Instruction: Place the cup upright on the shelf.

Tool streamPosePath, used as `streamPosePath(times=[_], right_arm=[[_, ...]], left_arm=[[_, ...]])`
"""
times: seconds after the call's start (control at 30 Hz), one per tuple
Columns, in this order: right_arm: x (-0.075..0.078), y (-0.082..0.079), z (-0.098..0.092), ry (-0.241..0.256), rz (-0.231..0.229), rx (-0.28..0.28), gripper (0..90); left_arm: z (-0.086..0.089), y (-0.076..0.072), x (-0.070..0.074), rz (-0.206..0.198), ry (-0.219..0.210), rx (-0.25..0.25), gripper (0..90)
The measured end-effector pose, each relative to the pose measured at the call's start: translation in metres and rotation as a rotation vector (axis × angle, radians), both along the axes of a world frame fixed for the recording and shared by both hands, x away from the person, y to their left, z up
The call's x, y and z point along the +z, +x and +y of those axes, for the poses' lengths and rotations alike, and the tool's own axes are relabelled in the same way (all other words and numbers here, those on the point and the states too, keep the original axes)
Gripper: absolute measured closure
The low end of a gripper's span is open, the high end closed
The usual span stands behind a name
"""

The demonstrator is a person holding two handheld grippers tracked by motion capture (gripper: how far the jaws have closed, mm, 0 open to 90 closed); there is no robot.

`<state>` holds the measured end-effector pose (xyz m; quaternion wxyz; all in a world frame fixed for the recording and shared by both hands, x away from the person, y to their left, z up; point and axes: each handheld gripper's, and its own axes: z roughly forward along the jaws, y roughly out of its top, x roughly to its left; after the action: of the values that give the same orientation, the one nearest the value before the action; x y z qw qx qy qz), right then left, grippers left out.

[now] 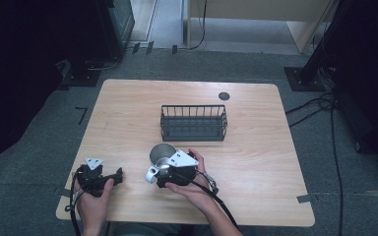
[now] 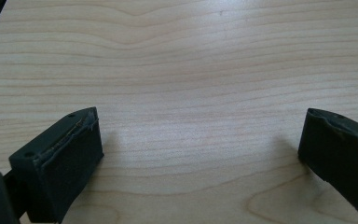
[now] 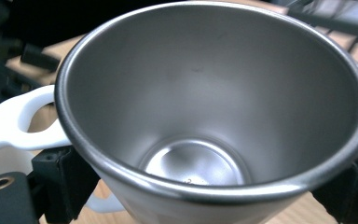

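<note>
Steel mug [image 3: 214, 107] with a white handle [image 3: 14, 123] is sitting right between the right gripper's [image 1: 173, 173] fingers [image 3: 63, 184], one black pad pressed up against each side of its body just under the rim, so that gripper is clamped on it. In the right gripper view you look straight down into the cup: brushed metal inside, shiny round bottom, nothing in it, and the handle sticks out past the finger on the left side of that view. From the high view the mug is at the near-middle of the wooden table [image 1: 256, 162], its open mouth poking out beyond the gripper's grey plate, with the person's right hand [image 1: 197, 189] wrapped around the gripper body. Over on the other side, the left gripper [image 1: 98, 177] sits low near the front-left corner of the table, held in the left hand [image 1: 94, 201], well apart from the mug; its fingers [image 2: 70, 163] are spread wide with just bare wood grain between them. Farther out past the mug's fingers, a dark wire dish rack [image 1: 193, 123] stands mid-table, and beyond that a small round dark grommet [image 1: 224, 96] near the far edge.
</note>
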<state>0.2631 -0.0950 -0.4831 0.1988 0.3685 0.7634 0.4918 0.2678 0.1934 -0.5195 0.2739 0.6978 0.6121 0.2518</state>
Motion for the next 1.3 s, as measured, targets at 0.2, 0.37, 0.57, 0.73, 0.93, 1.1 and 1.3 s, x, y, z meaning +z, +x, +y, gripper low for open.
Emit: streamPosePath(times=[0.2, 0.37, 0.57, 0.73, 0.93, 1.1, 1.3], right_arm=[[0.023, 0.002, -0.016, 0.020, -0.023, -0.109, 7.5], [0.034, 0.007, -0.027, 0.023, -0.036, -0.190, 7.5], [0.048, 0.018, -0.041, 0.025, -0.042, -0.270, 7.5], [0.059, 0.025, -0.048, 0.035, -0.051, -0.312, 7.5], [0.070, 0.036, -0.054, 0.030, -0.064, -0.351, 7.5], [0.079, 0.046, -0.060, 0.041, -0.071, -0.383, 7.5], [0.089, 0.059, -0.068, 0.046, -0.076, -0.411, 7.5]], left_arm=[[0.000, 0.000, 0.000, 0.000, 0.000, 0.000, 0.0], [0.000, 0.000, 0.000, -0.001, -0.001, 0.001, 0.0], [0.000, 0.000, 0.000, 0.001, 0.001, -0.001, 0.0], [0.000, 0.000, 0.000, -0.001, -0.003, 0.001, 0.0], [0.000, 0.000, 0.000, -0.002, -0.001, 0.001, 0.0], [0.000, 0.000, 0.000, -0.002, -0.001, 0.001, 0.0], [0.000, 0.000, 0.000, -0.001, -0.001, 0.001, 0.0]])
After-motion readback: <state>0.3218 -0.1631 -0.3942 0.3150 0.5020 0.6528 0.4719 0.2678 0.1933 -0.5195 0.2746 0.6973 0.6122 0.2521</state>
